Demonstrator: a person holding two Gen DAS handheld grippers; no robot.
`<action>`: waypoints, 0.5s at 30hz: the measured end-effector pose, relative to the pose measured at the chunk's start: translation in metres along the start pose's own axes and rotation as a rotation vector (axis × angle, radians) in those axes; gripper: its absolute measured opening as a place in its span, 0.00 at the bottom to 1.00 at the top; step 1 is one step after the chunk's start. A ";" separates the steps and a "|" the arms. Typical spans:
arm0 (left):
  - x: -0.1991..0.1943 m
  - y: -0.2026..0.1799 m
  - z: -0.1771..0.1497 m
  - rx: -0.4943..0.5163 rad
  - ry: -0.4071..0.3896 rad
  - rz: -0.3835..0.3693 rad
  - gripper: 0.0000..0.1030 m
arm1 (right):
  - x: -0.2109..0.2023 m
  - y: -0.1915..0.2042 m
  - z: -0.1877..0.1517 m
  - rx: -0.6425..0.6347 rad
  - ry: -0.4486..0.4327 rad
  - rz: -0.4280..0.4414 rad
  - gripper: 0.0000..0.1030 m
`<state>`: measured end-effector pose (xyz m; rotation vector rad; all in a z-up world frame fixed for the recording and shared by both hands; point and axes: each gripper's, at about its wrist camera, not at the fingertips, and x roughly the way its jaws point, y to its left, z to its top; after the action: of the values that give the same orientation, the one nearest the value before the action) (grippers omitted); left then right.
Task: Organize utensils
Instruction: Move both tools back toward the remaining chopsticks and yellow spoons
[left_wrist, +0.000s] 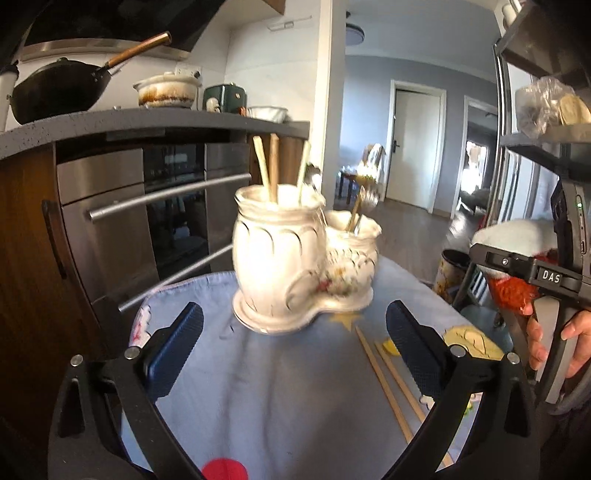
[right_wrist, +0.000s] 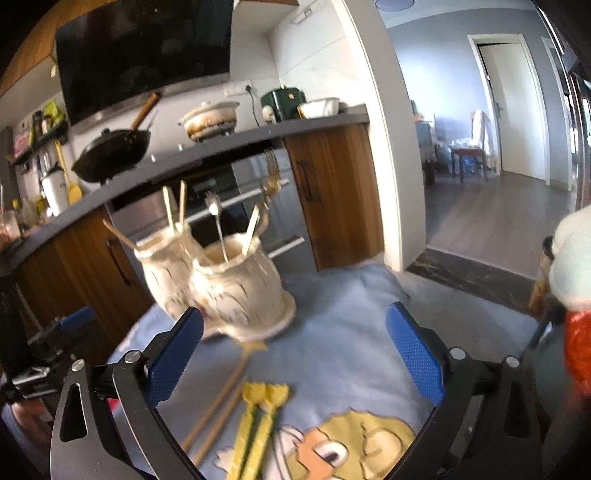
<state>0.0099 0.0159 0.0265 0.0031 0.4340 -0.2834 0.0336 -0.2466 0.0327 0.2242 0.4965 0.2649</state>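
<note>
A white ceramic double-pot utensil holder (left_wrist: 295, 258) stands on a blue printed cloth (left_wrist: 280, 398). Its taller pot holds chopsticks and a spoon; the lower pot holds gold-handled cutlery. Two wooden chopsticks (left_wrist: 391, 384) lie loose on the cloth, just inside my left gripper's right finger. My left gripper (left_wrist: 295, 332) is open and empty, a little short of the holder. In the right wrist view the holder (right_wrist: 229, 284) sits up and left, and the wooden chopsticks (right_wrist: 218, 402) lie beside a yellow utensil pair (right_wrist: 258, 417). My right gripper (right_wrist: 295, 339) is open, with nothing between its pads.
A dark counter (left_wrist: 147, 122) carries a wok (left_wrist: 59, 88) and a clay pot (left_wrist: 166, 90), with a steel oven (left_wrist: 147, 206) below. A white-and-red plush toy (left_wrist: 513, 258) sits at the right by a hand (left_wrist: 576, 339). A doorway (right_wrist: 509, 107) opens onto wood flooring.
</note>
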 end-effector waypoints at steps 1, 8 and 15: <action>0.002 -0.002 -0.003 0.000 0.008 -0.004 0.95 | 0.001 -0.003 -0.003 0.001 0.011 -0.006 0.95; 0.017 -0.016 -0.021 0.026 0.080 -0.033 0.95 | 0.015 -0.010 -0.026 -0.023 0.115 -0.029 0.95; 0.031 -0.035 -0.034 0.097 0.205 -0.033 0.95 | 0.025 0.004 -0.040 -0.119 0.218 -0.020 0.95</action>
<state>0.0129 -0.0242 -0.0149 0.1205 0.6240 -0.3375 0.0347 -0.2297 -0.0117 0.0743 0.6961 0.3001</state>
